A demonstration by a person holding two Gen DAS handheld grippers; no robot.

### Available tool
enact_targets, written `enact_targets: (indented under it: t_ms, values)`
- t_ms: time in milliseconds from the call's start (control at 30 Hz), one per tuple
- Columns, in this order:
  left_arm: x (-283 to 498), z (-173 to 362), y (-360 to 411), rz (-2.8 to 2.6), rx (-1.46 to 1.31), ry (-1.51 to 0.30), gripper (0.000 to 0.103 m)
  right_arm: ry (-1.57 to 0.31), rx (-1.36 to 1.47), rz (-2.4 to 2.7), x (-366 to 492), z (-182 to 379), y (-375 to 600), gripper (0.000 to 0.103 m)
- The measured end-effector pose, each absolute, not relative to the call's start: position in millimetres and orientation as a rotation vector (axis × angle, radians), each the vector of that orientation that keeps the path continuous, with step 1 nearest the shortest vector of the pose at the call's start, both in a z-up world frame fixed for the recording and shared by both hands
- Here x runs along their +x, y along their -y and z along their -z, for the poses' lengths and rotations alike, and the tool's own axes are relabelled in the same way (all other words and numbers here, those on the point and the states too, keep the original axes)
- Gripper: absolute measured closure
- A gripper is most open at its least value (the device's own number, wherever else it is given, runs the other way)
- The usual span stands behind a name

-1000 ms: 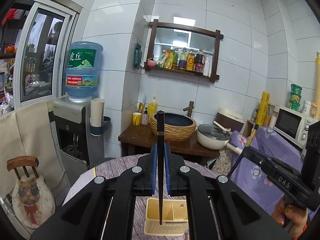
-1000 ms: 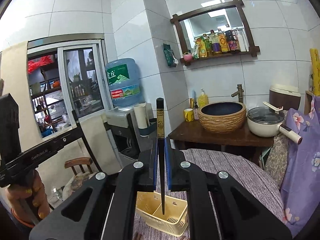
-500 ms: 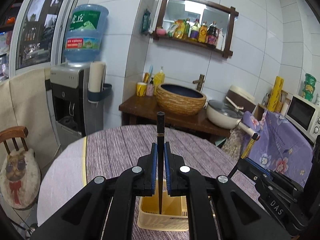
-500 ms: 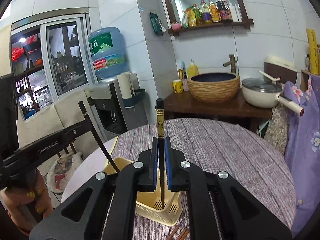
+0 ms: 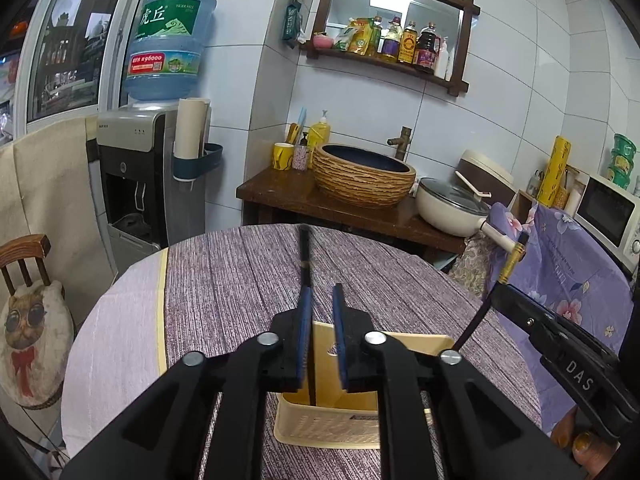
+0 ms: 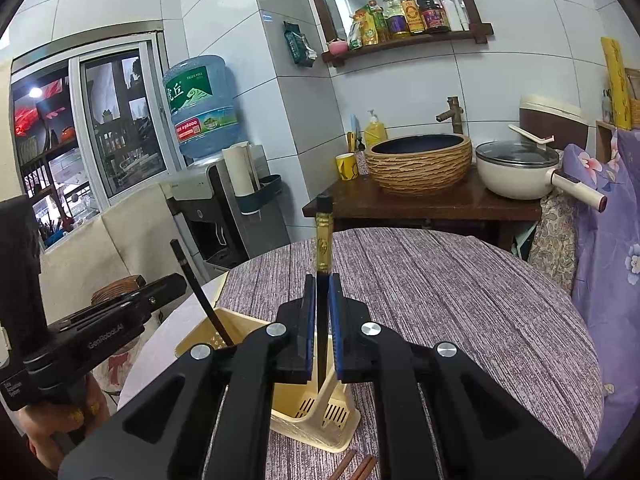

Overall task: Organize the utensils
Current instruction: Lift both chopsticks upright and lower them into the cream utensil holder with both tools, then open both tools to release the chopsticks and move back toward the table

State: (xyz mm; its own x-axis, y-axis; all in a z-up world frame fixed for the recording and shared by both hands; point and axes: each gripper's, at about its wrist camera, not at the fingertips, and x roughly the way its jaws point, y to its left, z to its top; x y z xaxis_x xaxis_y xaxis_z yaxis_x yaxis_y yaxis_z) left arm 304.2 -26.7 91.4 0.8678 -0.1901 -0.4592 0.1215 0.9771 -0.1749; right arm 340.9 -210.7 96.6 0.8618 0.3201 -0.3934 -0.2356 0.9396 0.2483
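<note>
A pale yellow utensil holder (image 5: 332, 424) stands on the purple-clothed round table (image 5: 224, 288), under both grippers. My left gripper (image 5: 322, 292) is opening. A plain black chopstick (image 5: 304, 256) leans against its left pad, clear of the right pad, with its lower end inside the holder. My right gripper (image 6: 322, 280) is shut on a black chopstick with a gold band (image 6: 324, 240), whose tip hangs inside the holder (image 6: 312, 404). The right wrist view shows the left gripper (image 6: 120, 320) at the left, with its chopstick (image 6: 200, 292) slanting into the holder.
Brown chopsticks (image 6: 356, 466) lie on the cloth just in front of the holder. A wooden chair with a cat cushion (image 5: 28, 320) stands left of the table. Beyond the table are a water dispenser (image 5: 132, 184), a basin stand (image 5: 360, 176) and a pot (image 5: 452, 204).
Both grippers have come down over the holder, so both chopstick tips now sit inside it. The left jaws have parted and its chopstick has tipped to the left.
</note>
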Motion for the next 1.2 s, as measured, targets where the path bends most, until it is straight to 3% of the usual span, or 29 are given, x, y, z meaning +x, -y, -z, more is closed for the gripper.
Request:
enact_targets:
  t_ms: [67,133,167,200,233,333,500,633,900,1200]
  values:
    - [299.2,-91.8,27.3,0.165,-0.135,-0.48,0.065,-0.447,0.196,-0.296,339.5,-94.6,211.1,0.094]
    - [292.4,-92.9,25.3,0.169,-0.143,-0.465,0.053,-0.444,0.189,-0.296,336.1,-93.3,210.6,0.088]
    - [288.2,-93.3,23.0,0.173,-0.153,-0.46,0.049,-0.439,0.184,-0.294,332.8,-92.7,210.1,0.078]
    - [285.4,-92.9,20.6,0.175,-0.164,-0.458,0.047,-0.431,0.183,-0.291,329.1,-92.6,210.0,0.064]
    - [282.8,-92.5,18.9,0.176,-0.173,-0.46,0.044,-0.42,0.184,-0.286,323.9,-92.4,210.4,0.059]
    - [271.6,-90.9,12.7,0.179,-0.188,-0.458,0.036,-0.411,0.172,-0.268,312.1,-92.1,211.5,0.056]
    - [243.3,-84.7,6.9,0.178,-0.166,-0.441,0.02,-0.418,0.158,-0.256,286.0,-85.3,214.8,0.042]
    - [223.8,-73.8,0.2,0.166,-0.128,-0.449,0.008,-0.455,0.146,-0.23,266.5,-71.3,220.3,0.038]
    - [194.3,-27.6,-13.3,0.144,-0.115,-0.59,0.008,-0.606,0.163,-0.183,245.0,-20.3,237.2,0.037]
    - [171.0,18.4,-4.5,0.205,-0.128,-0.759,0.028,-0.743,0.162,-0.171,225.5,33.0,235.0,0.037]
